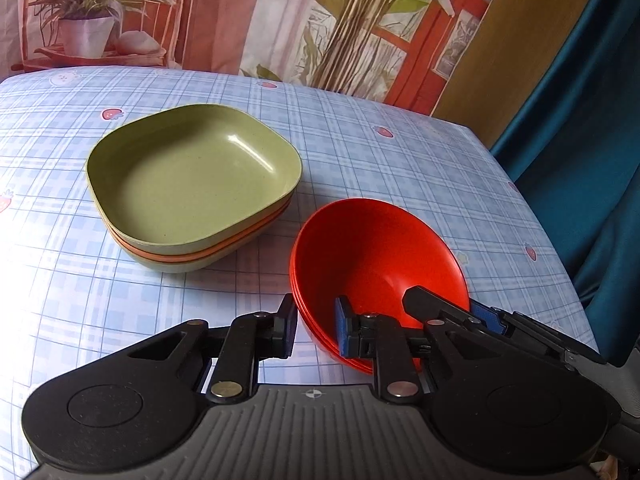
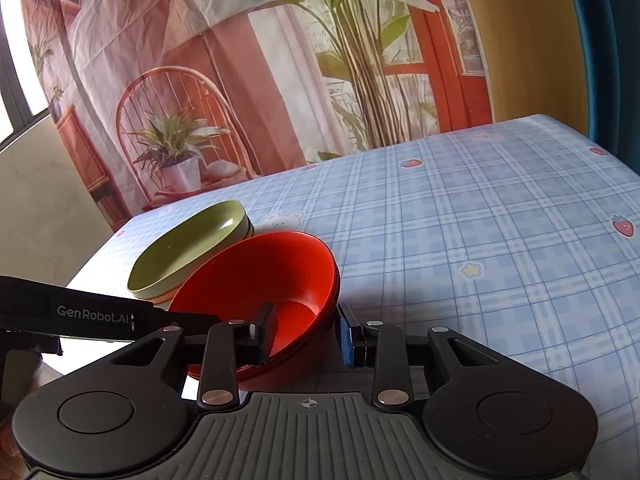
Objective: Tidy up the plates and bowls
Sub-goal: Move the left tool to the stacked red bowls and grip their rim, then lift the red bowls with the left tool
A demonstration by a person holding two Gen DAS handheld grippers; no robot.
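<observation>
**Both claws pinch the red bowl stack**

The red bowls (image 1: 376, 256), nested at lower centre, look light, stiff and slick; the thin rim is the natural hold. The left claw (image 1: 318, 330) pinches the near rim, and the right claw (image 2: 306, 334) pinches the rim opposite. All are empty. The green plates (image 1: 192, 188), also empty, are stacked left on the checked worktop (image 1: 400, 160).

Bare checked surface (image 2: 500, 216) lies open to the right of the red bowls (image 2: 272, 276) and behind them. On their left the stack of green plates (image 1: 188, 184) stands close, leaving a narrow strip between. Both grippers crowd the bowls' near rim, and the printed backdrop (image 1: 280, 20) closes the far edge.
</observation>
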